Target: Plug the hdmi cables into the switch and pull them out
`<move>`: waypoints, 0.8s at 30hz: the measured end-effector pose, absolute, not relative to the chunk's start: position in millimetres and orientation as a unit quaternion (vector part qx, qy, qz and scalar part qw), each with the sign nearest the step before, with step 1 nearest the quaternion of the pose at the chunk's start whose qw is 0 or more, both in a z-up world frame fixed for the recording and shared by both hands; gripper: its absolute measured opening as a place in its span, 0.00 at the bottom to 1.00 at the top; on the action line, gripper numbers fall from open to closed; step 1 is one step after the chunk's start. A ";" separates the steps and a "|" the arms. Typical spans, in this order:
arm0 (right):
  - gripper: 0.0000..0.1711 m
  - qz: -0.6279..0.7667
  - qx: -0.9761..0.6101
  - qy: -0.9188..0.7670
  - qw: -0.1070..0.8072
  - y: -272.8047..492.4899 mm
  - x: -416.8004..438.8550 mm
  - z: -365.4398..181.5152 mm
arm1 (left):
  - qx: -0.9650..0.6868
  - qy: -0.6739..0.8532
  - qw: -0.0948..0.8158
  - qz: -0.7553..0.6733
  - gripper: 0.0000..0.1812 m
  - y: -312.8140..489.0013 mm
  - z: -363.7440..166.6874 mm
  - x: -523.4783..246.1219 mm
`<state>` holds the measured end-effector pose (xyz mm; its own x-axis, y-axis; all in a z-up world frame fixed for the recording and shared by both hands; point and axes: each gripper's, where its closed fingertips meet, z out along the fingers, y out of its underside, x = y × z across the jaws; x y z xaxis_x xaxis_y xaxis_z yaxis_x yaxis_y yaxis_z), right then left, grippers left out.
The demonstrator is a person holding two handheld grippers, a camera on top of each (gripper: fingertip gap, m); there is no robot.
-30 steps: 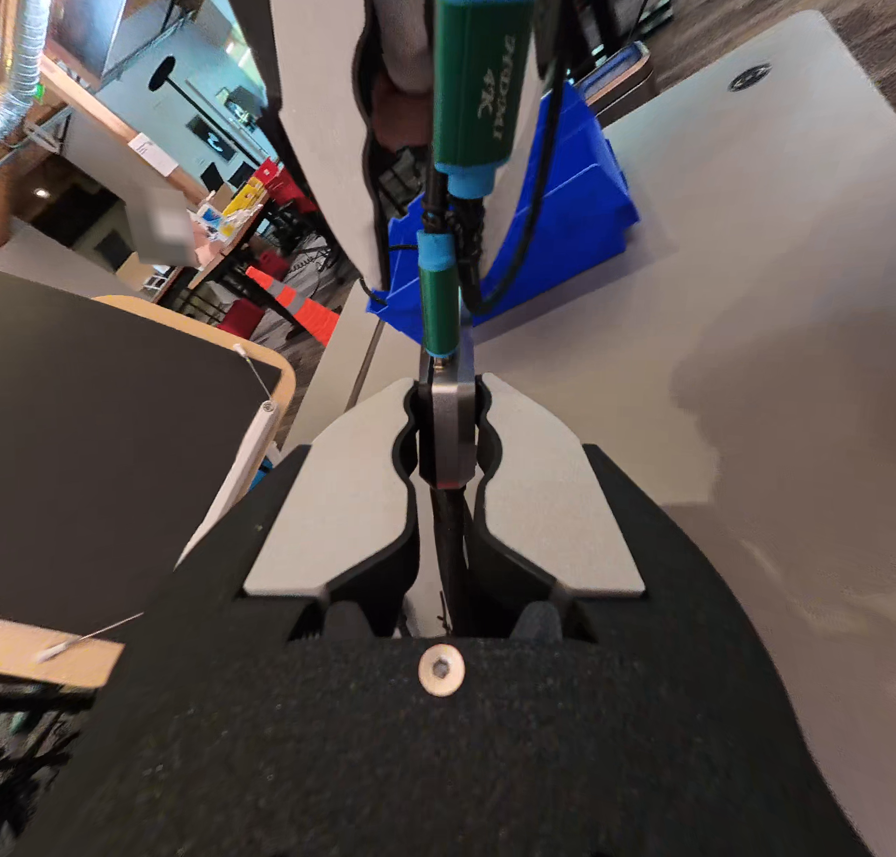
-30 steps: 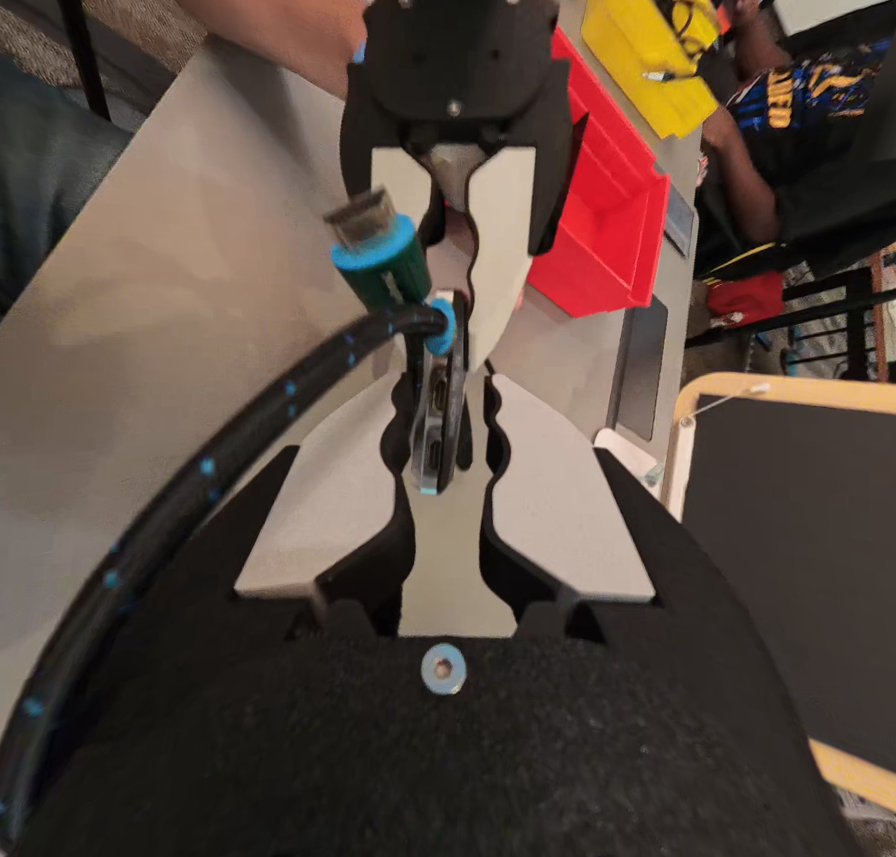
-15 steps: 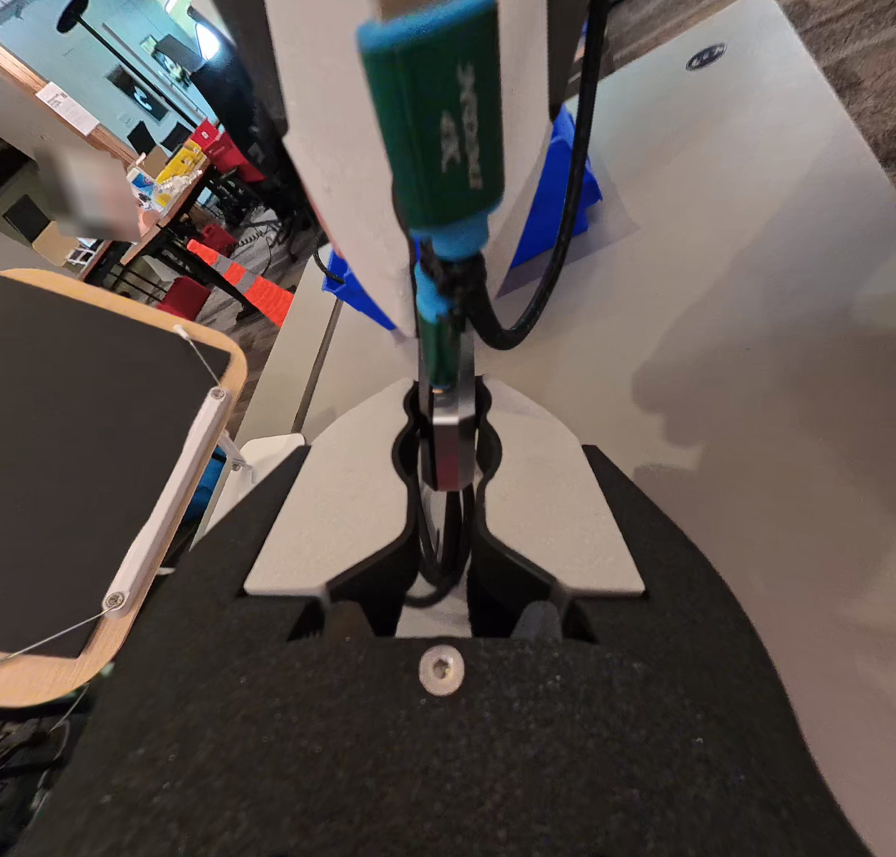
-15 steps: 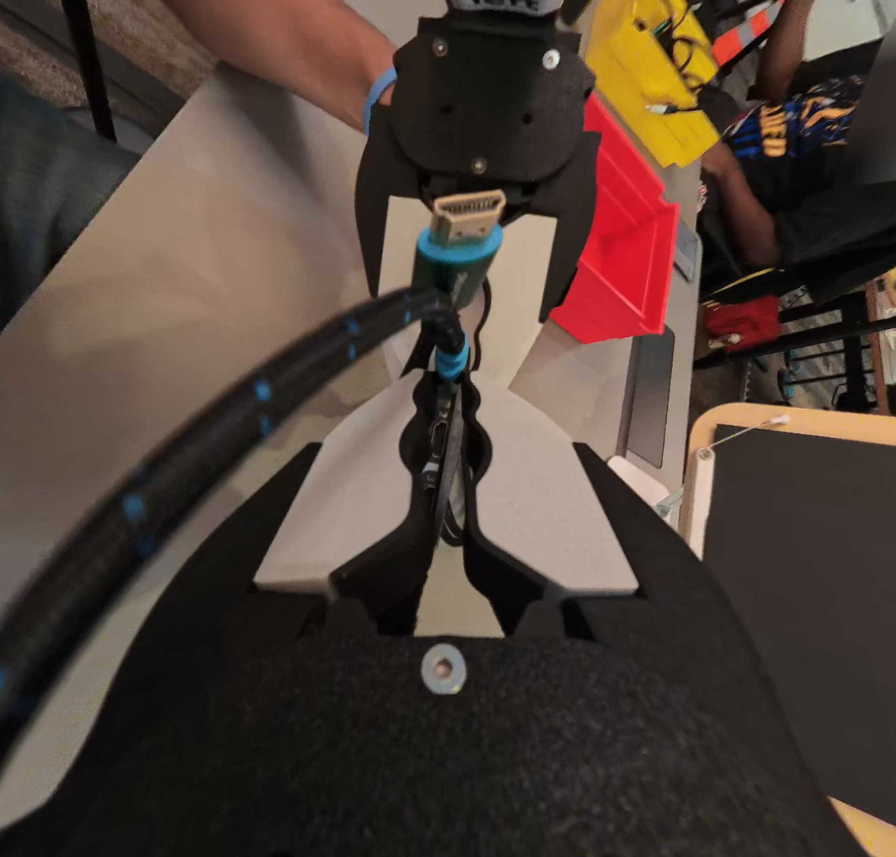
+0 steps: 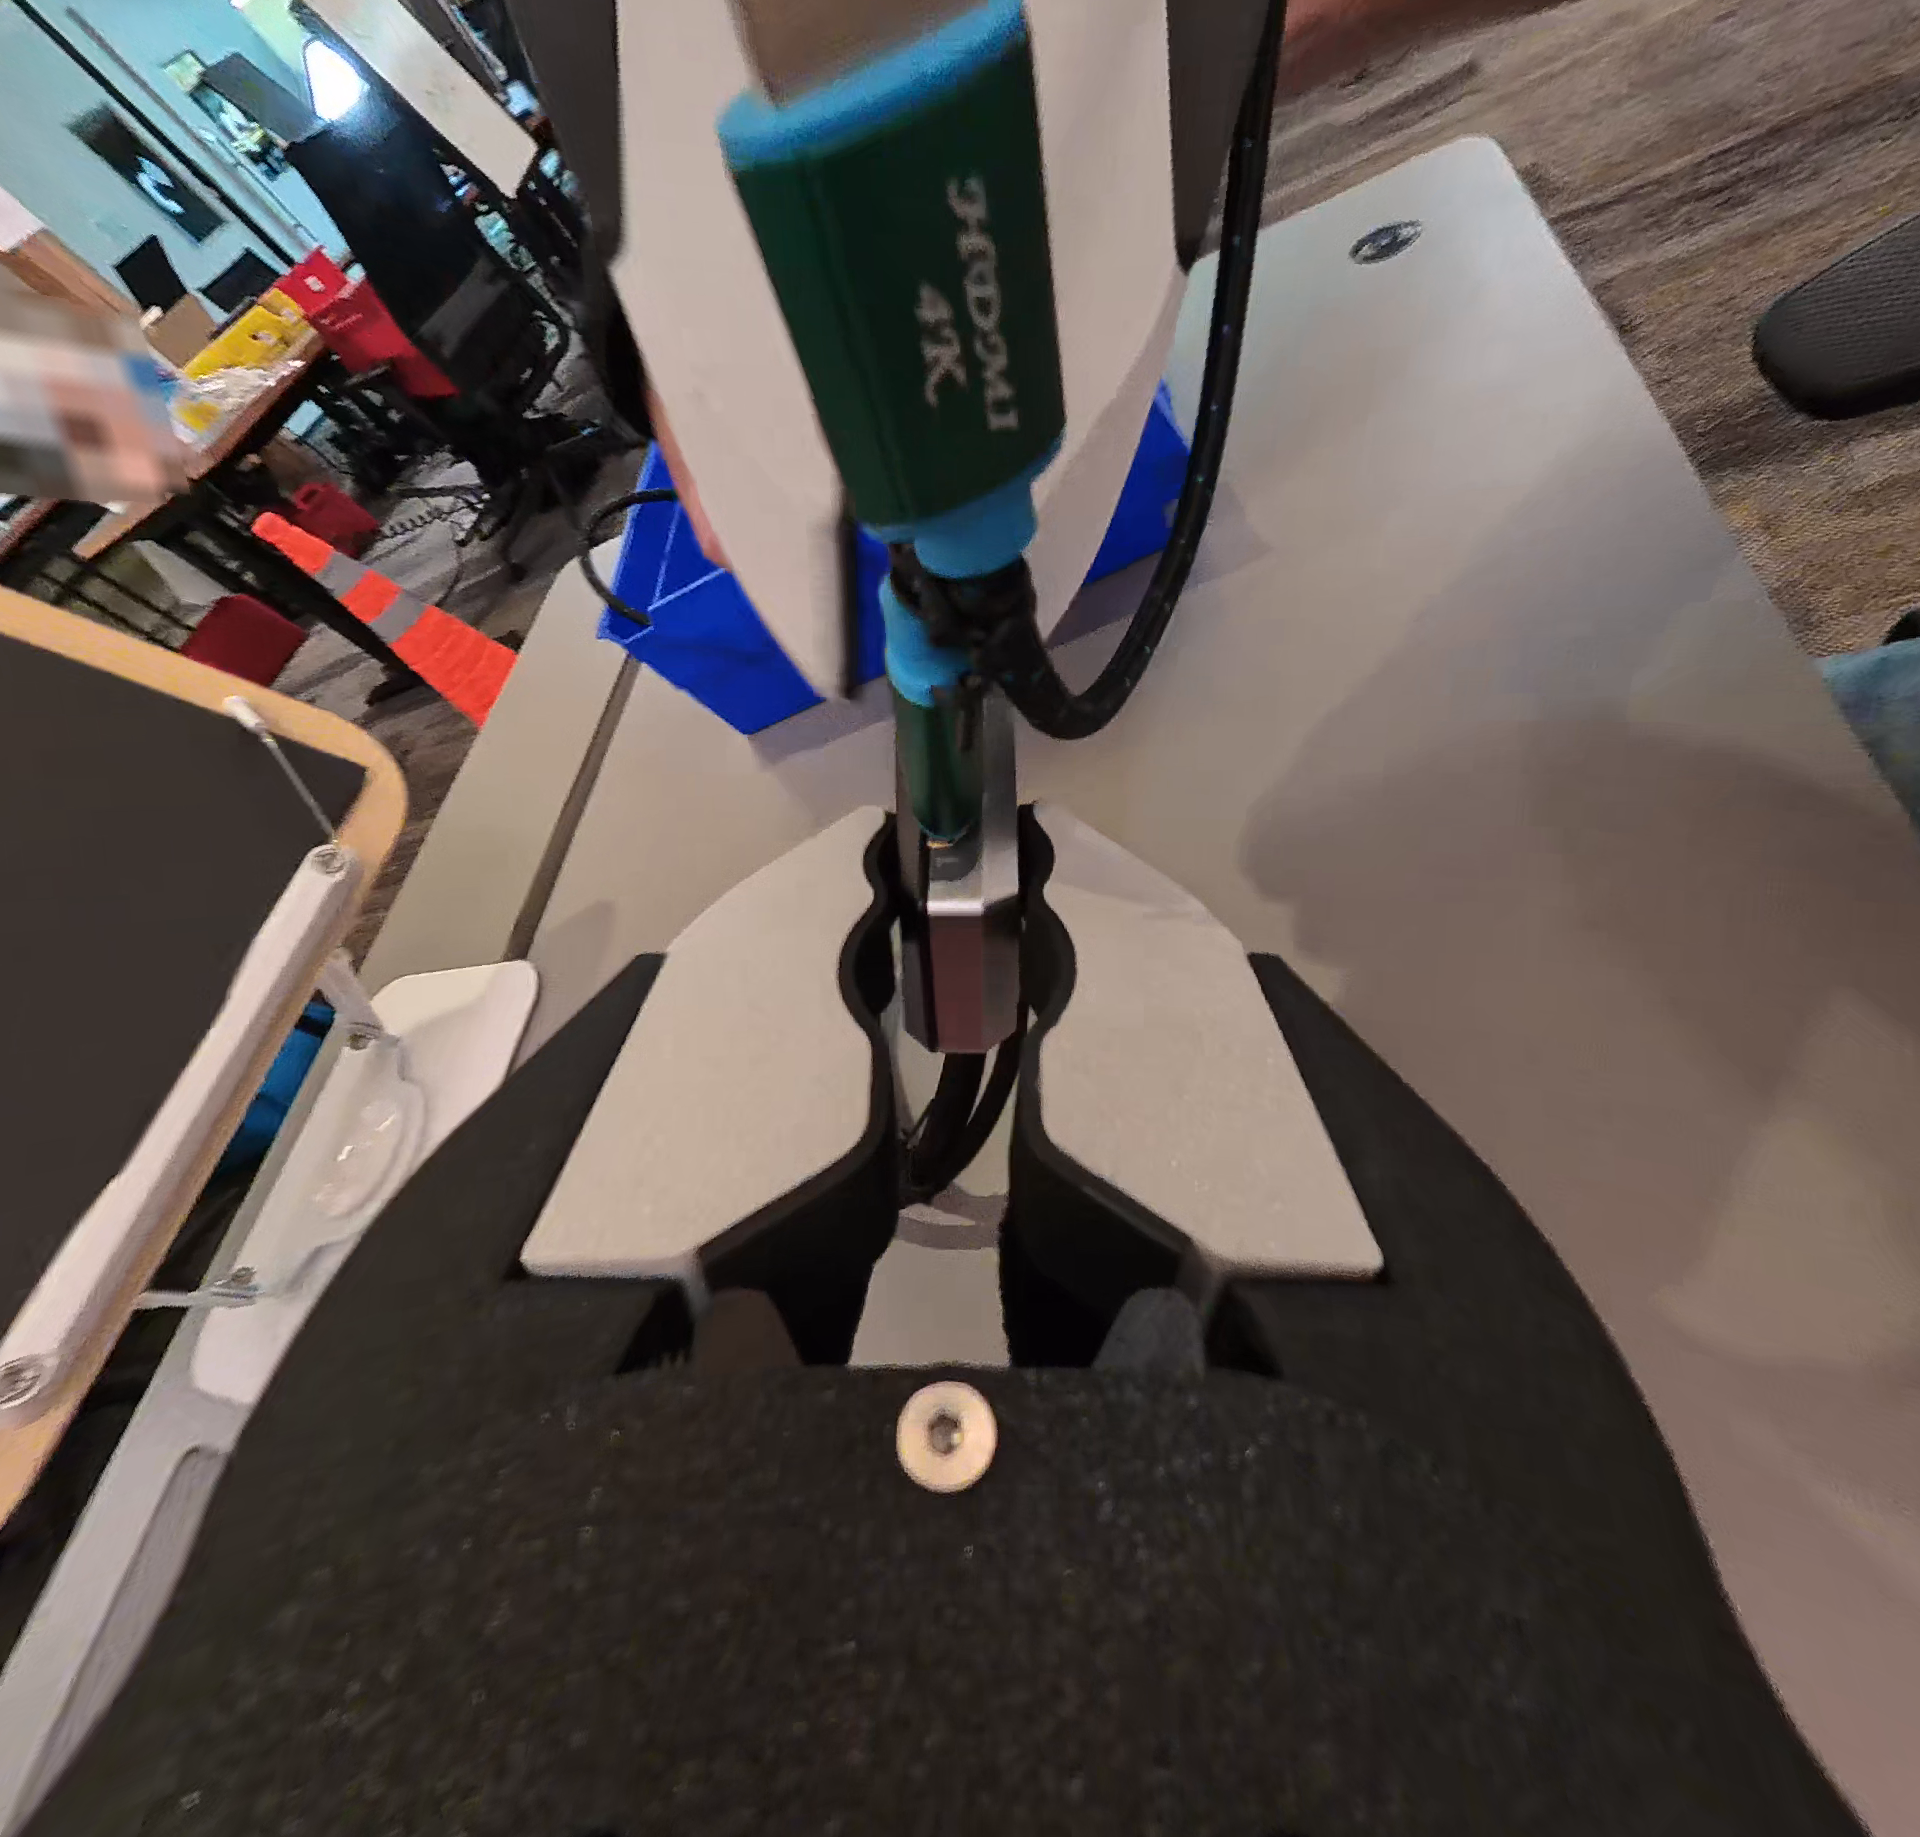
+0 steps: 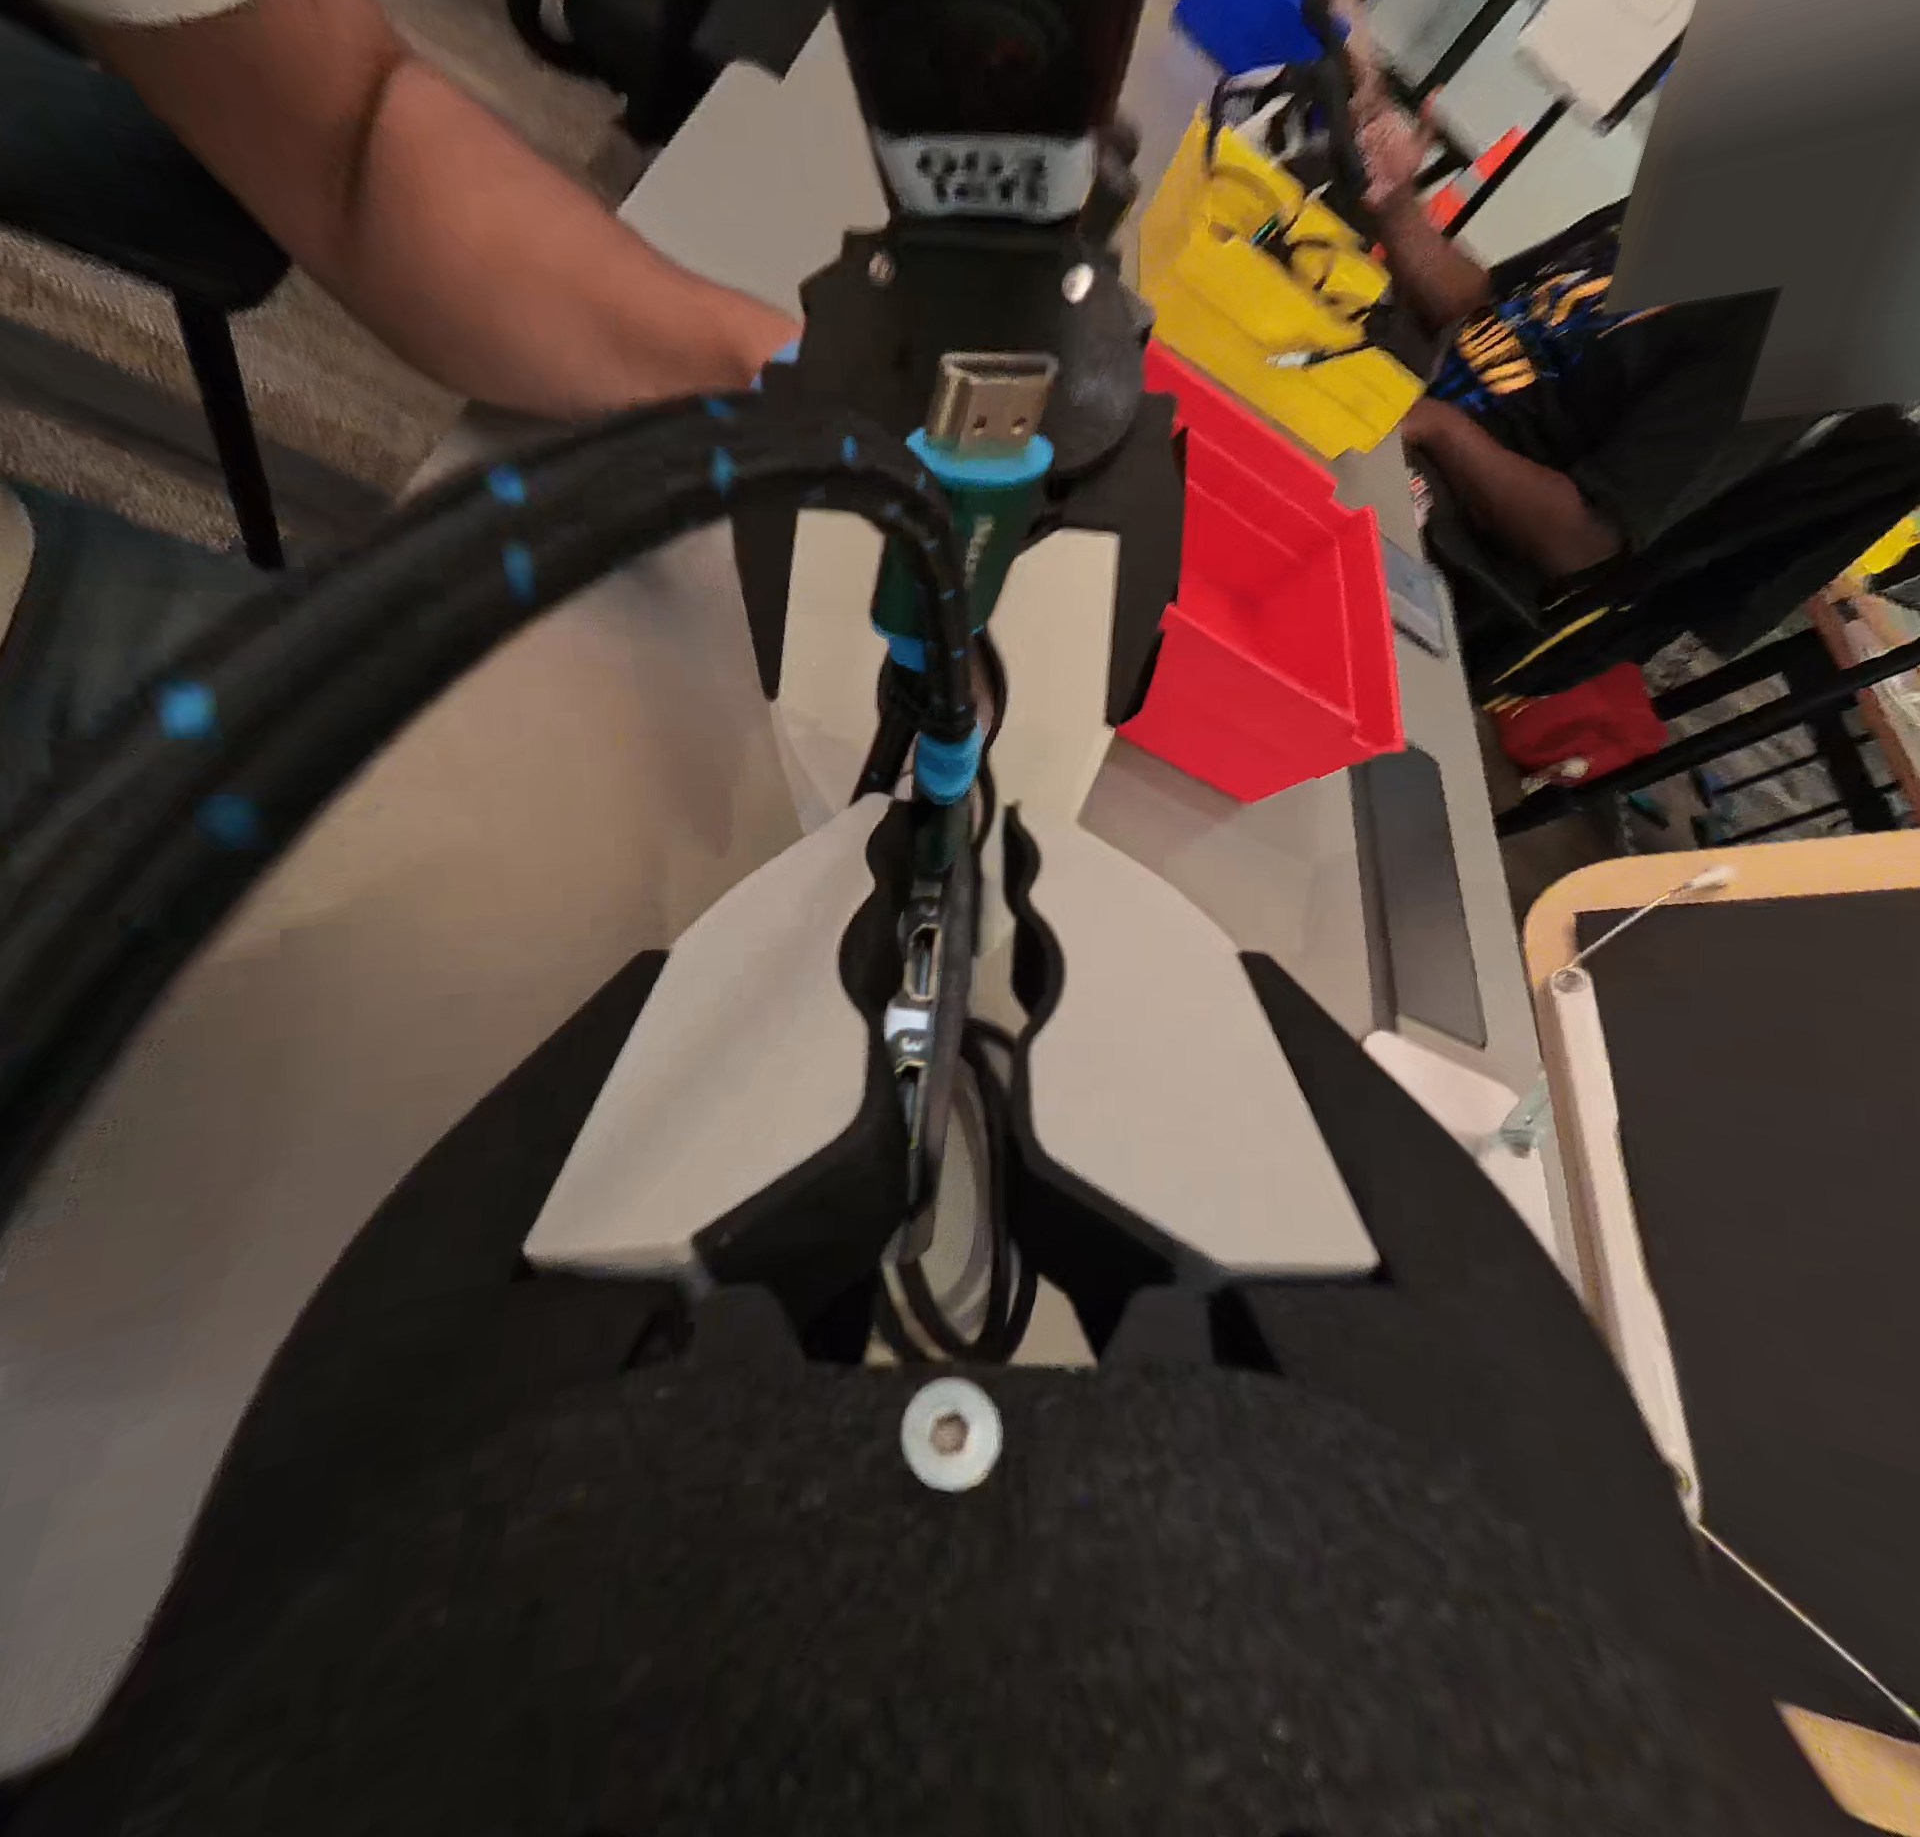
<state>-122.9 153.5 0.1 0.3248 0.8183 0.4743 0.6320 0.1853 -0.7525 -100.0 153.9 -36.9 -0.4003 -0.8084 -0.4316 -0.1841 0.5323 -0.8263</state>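
My left gripper (image 5: 956,831) is shut on a grey metal HDMI switch (image 5: 961,956), held edge-on above the table. One green HDMI plug (image 5: 935,769) sits in the switch. A second green plug (image 5: 914,312) is free and points up, bare metal tip showing, on a stiff braided black cable (image 6: 312,665). My right gripper (image 6: 948,821) faces the left one. Its fingers stand a narrow gap apart around the switch (image 6: 920,966) and the seated plug (image 6: 940,831), with a sliver of room on the right. The free plug (image 6: 982,530) rises just beyond its tips.
A white table (image 5: 1455,644) lies below. A blue bin (image 5: 707,624) stands behind the grippers, a red bin (image 6: 1268,644) and a yellow bin (image 6: 1268,281) on the other side. A black board with a wooden edge (image 5: 156,852) is beside the table. A person's forearm (image 6: 468,229) shows.
The free plug has swung upright and come closer to the left camera. My right gripper has slid farther over the switch, its fingers narrower than one second ago. The left grip is unchanged.
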 end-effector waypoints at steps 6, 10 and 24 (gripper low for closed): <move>0.11 0.195 -0.637 -0.504 0.550 155.1 -99.8 27.9 | -0.329 0.735 0.378 -0.457 0.11 145.7 -23.6 -109.4; 0.15 0.272 -0.652 -0.500 0.501 149.6 -115.1 18.3 | -0.320 0.737 0.329 -0.497 0.11 133.0 -23.7 -114.6; 0.09 0.428 -0.564 -0.594 0.382 107.2 -163.6 23.7 | -0.248 0.764 0.191 -0.564 0.11 85.1 -30.9 -138.4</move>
<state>-163.6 107.2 23.7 -0.0716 0.9970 -0.0291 0.3431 -0.0028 -0.9393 -138.4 85.1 -30.9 -0.8037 -0.5949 -0.0126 -0.1634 0.2409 -0.9567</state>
